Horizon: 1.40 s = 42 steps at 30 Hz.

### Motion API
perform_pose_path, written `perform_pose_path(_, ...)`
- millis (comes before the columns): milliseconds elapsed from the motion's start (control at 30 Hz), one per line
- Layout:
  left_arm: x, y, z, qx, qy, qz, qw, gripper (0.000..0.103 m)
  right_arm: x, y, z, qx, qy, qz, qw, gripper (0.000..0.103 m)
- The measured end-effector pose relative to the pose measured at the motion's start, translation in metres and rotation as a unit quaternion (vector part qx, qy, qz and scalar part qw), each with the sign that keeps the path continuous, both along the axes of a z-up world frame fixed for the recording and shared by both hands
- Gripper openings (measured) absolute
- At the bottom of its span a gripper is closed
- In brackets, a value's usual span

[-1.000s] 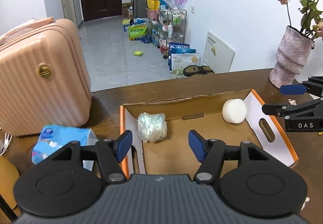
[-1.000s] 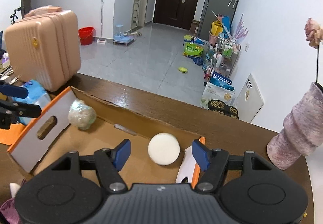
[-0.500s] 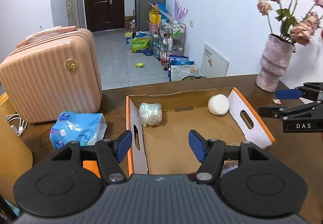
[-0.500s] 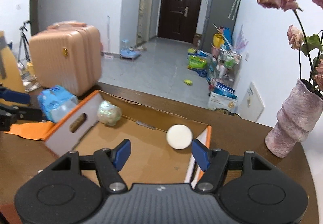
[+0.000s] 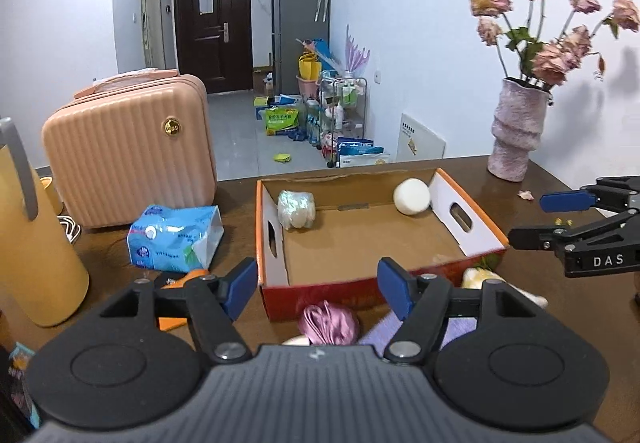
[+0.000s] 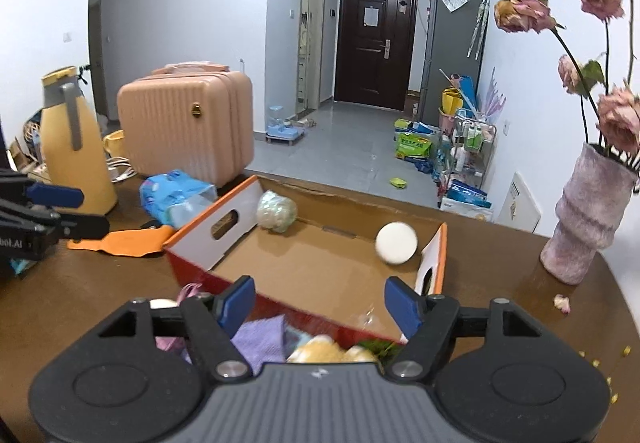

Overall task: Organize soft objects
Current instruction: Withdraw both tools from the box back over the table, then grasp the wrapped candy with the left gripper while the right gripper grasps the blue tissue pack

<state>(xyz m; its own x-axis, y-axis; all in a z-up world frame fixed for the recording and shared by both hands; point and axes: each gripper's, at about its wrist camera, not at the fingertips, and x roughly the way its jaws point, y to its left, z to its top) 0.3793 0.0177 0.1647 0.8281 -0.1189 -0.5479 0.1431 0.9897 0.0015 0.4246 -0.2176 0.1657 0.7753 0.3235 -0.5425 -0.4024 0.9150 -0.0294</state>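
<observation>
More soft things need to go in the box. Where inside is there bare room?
Most of the box floor is bare, between the plastic-wrapped bundle in one far corner and the white ball in the other. It is crowded outside the near wall, where the purple cloth lies.

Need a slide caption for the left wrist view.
Left gripper opening, empty, before cardboard box holding two soft balls.

Two balls (image 5: 412, 197) in box (image 5: 476, 221) — far corners

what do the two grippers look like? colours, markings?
Both match: left gripper and right gripper have a ribbed dark grey body, black linkage arms with round disc housings and silver pivot screws, and blue pads on the fingers. The right one's side reads "DAS" in white. No cables or sleeves visible.
</observation>
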Motion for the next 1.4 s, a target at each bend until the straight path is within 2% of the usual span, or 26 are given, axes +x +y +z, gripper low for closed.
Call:
perform_pose_path(167, -0.033, -0.006, -0.008, 0.001, -0.018, -0.001, 0.9998, 0.070, -0.029, -0.002, -0.009, 0.012, -0.007, 0.001, 1.000, 0.071)
perform_pose_path(333, -0.069, -0.011, -0.016, -0.001, -0.039, -0.004, 0.9993, 0.076, -0.062, -0.004, -0.018, 0.026, -0.019, 0.006, 0.999, 0.073)
perform_pose_path(467, -0.096, -0.012, -0.025, -0.013, -0.048, -0.003, 0.9988, 0.079, -0.092, -0.008, -0.025, 0.041, -0.032, 0.007, 0.999, 0.078)
perform_pose_path(633, -0.138, -0.018, -0.043, 0.000, -0.076, -0.002, 0.9971, 0.086, -0.131, -0.011, -0.044, 0.044, -0.044, 0.005, 0.998, 0.083)
perform_pose_path(933, -0.196, -0.013, -0.083, -0.005, -0.068, 0.000, 0.9977, 0.092, -0.187, -0.013, -0.084, 0.063, -0.045, -0.003, 0.997, 0.084)
perform_pose_path(1067, -0.209, -0.007, -0.098, -0.013, -0.052, 0.003, 0.9986, 0.093, -0.210, -0.011, -0.100, 0.062, -0.048, -0.013, 0.997, 0.089)
perform_pose_path(1167, -0.216, -0.004, -0.108, -0.016, -0.043, 0.006, 0.9989, 0.093, -0.226, -0.009, -0.114, 0.059, -0.050, -0.019, 0.997, 0.090)
perform_pose_path(1300, -0.222, -0.003, -0.123, -0.014, -0.040, -0.002, 0.9991, 0.095, -0.240, -0.011, -0.130, 0.080, -0.040, -0.026, 0.996, 0.090)
perform_pose_path(1400, -0.228, -0.006, -0.131, -0.007, -0.038, -0.009, 0.9992, 0.095, -0.246, -0.010, -0.143, 0.072, -0.040, -0.038, 0.996, 0.090)
